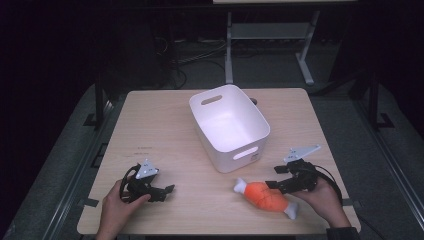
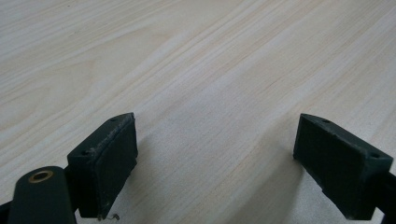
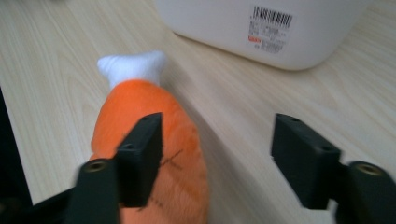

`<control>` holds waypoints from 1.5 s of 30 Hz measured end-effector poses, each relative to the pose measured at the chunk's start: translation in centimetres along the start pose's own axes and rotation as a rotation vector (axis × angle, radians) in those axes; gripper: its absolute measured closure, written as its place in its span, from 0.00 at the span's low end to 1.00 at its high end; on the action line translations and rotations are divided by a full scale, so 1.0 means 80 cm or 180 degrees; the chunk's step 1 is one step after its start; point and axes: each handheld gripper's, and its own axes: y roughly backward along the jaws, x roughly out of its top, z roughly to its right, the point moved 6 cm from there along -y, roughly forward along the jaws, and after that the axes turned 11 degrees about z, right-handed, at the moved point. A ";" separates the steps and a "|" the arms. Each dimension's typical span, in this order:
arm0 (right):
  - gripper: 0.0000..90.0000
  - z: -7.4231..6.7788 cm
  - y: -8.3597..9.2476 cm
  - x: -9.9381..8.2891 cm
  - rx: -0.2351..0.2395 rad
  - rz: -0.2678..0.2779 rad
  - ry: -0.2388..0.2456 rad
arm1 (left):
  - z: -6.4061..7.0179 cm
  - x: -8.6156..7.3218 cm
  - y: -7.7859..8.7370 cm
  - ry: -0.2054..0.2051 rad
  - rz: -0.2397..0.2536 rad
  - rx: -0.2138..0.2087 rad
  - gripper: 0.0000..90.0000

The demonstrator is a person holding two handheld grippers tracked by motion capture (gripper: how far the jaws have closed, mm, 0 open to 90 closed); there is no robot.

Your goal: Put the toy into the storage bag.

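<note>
An orange plush drumstick [image 1: 265,196] with white bone ends lies on the wooden table [image 1: 165,130] near the front right. My right gripper [image 1: 275,184] hovers just above and beside it, jaws open; in the right gripper view the plush toy [image 3: 149,140] sits behind the left jaw, its white tip pointing away. A white plastic bin [image 1: 229,126] stands at the table's middle, its labelled wall [image 3: 271,28] just beyond the toy. My left gripper [image 1: 169,191] rests low at the front left, open over bare wood [image 2: 215,93].
Table legs and cables stand on the dark floor behind the table. The table's front edge runs close under both hands. Bare wood stretches between the left gripper and the bin.
</note>
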 end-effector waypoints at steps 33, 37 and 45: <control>0.00 -0.048 -0.027 -0.026 0.0318 -0.0382 0.0410 | 0.000 0.000 0.000 -0.0001 -0.0001 0.0000 0.14; 0.00 -0.048 -0.035 -0.031 0.0323 -0.0450 0.0471 | 0.000 0.000 0.000 -0.0001 0.0000 0.0000 0.14; 0.00 -0.051 -0.048 -0.038 0.0312 -0.0563 0.0584 | 0.000 0.000 0.000 -0.0001 -0.0001 -0.0001 0.14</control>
